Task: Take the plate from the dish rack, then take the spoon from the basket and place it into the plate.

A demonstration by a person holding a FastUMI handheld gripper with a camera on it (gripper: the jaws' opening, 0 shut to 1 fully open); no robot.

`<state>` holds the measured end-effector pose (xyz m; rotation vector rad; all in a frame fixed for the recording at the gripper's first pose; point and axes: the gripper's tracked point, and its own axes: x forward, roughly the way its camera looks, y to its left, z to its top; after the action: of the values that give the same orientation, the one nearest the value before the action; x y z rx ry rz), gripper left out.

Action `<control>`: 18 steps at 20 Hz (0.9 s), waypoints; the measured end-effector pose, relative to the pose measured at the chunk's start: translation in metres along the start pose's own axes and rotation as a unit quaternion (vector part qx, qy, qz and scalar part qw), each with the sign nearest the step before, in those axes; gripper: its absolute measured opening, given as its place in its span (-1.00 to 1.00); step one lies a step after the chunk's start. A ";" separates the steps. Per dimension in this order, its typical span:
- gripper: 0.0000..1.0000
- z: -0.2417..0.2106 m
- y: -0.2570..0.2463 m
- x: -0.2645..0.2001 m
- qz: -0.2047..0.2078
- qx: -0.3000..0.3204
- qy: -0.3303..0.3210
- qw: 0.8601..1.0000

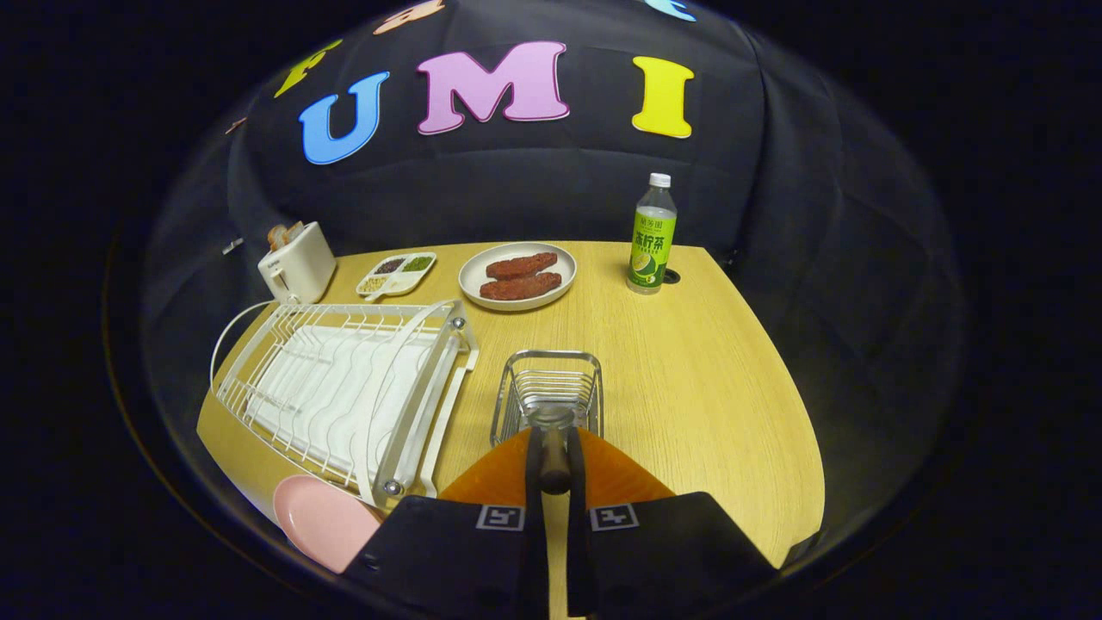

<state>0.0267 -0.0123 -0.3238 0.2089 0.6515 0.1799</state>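
Between the closed fingers of the gripper (555, 469): spoon (553, 448), handle clamped on both sides, bowl over the wire basket (548, 392) at 12 o'clock. Pink plate (323, 521) on the wooden table (689, 387) at 9 o'clock, touching the white dish rack (344, 392) at 10 o'clock.

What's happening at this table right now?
A person's handheld gripper is shut on a spoon, holding it by the handle just in front of the wire basket. The pink plate already lies on the table beside the dish rack, left of the fingers. The spoon is not yet in the plate.
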 end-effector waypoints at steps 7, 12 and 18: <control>-0.75 0.056 0.000 -0.019 -0.004 -0.018 -0.052 0.998; -0.75 0.105 0.019 -0.061 0.018 -0.018 -0.099 0.995; -0.75 0.105 0.071 -0.126 0.089 -0.011 -0.098 0.991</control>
<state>-0.0139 0.0128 -0.1513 0.2606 0.4354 0.3333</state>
